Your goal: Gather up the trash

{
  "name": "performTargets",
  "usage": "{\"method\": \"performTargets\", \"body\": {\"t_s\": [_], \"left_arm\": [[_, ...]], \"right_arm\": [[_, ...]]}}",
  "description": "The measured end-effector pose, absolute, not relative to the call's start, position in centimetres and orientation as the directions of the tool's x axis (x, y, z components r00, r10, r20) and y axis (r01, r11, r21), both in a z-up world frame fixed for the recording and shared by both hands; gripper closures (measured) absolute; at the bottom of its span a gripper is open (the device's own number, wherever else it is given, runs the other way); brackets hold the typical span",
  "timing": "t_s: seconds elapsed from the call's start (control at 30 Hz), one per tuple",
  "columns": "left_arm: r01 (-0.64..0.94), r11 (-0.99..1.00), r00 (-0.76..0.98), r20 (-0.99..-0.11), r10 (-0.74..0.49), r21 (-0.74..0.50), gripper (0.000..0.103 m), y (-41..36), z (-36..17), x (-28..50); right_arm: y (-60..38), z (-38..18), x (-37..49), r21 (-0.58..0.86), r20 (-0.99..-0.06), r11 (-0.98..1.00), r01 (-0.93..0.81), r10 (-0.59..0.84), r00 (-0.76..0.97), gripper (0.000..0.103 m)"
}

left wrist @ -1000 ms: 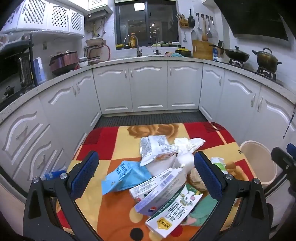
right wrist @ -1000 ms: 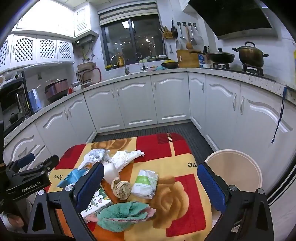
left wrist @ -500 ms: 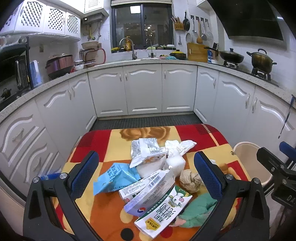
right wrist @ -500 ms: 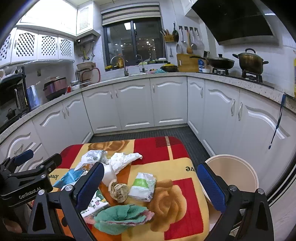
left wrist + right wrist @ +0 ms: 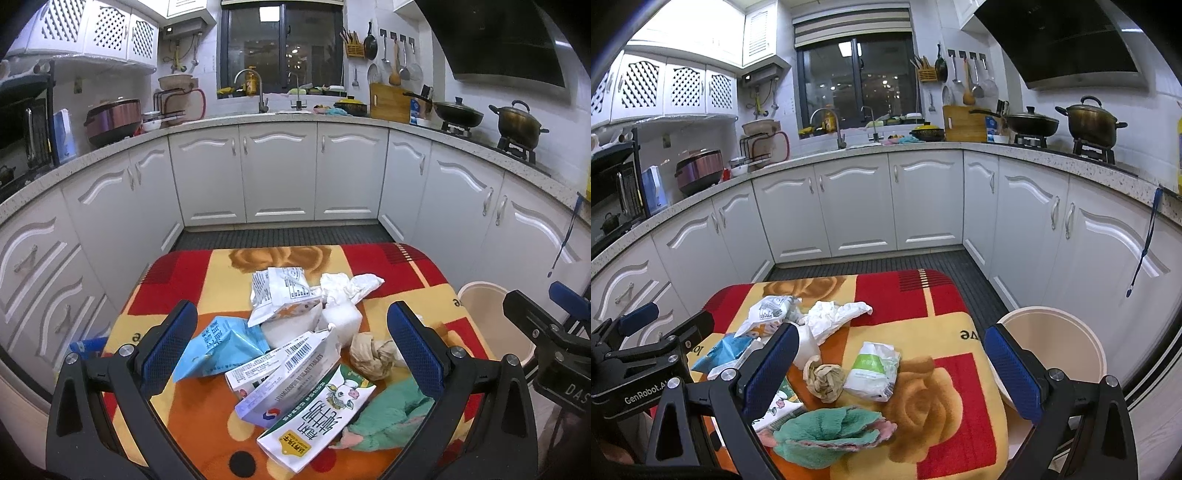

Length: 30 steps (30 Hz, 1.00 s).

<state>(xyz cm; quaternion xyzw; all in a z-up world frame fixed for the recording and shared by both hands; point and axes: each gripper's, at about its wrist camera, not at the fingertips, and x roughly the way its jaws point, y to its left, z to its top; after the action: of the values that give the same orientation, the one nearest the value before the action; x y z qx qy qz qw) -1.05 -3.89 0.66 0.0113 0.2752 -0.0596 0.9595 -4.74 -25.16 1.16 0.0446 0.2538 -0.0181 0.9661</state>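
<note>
Trash, a loose heap of cartons, wrappers and crumpled paper, lies across a small bench draped in a red, yellow and orange rose-print cloth [image 5: 938,402] in a white-cabinet kitchen. At the heap's front sits a white-and-green milk carton with a cartoon cow [image 5: 317,417], overlapped by a flat white tablet box with a barcode [image 5: 291,376]; a crumpled blue foil packet [image 5: 218,347] lies to its left, a torn white snack wrapper [image 5: 282,291] and a wad of white tissue [image 5: 347,288] behind. A knotted ball of brown paper [image 5: 824,380] rests just beside a small white-and-green pouch [image 5: 873,369], with a green and pink cloth [image 5: 831,435] nearest the camera. A round cream plastic bin [image 5: 1067,332] stands on the floor off the bench's right edge.

The left claw [image 5: 291,350] hangs above the pile, released and empty, jaws spread wide. The right claw [image 5: 886,373] hangs likewise released over the pouch and paper ball, holding nothing.

Nothing appears collected yet. The risk lies in the overlap: closing on one carton could drag its neighbours off the bench, and thin wrappers may slip from the pads on the way to the bin. The cloth itself could bunch and be pinched.
</note>
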Motion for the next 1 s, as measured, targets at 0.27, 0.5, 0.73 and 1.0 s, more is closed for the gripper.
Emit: {"method": "performTargets", "body": {"t_s": [0.27,0.5,0.73,1.0], "left_arm": [[0.123,0.992,0.838,-0.534,-0.113,-0.016,0.001,-3.9,0.4,-1.0],[0.125,0.992,0.835,-0.538,-0.115,-0.018,0.001,-4.0,0.1,-1.0],[0.108,0.994,0.836,-0.539,-0.097,-0.010,0.001,-3.8,-0.4,-0.9],[0.095,0.995,0.832,-0.549,-0.081,-0.002,0.001,-3.5,-1.0,-0.6]], "right_arm": [[-25.6,0.9,-4.7,0.070,-0.497,0.996,0.060,-0.017,0.867,0.003],[-25.1,0.8,-4.4,0.062,-0.499,0.996,0.064,-0.025,0.866,0.003],[-25.2,0.4,-4.3,0.059,-0.504,0.996,0.065,-0.027,0.863,0.003],[-25.2,0.1,-4.1,0.057,-0.517,0.996,0.062,-0.024,0.856,0.003]]}}
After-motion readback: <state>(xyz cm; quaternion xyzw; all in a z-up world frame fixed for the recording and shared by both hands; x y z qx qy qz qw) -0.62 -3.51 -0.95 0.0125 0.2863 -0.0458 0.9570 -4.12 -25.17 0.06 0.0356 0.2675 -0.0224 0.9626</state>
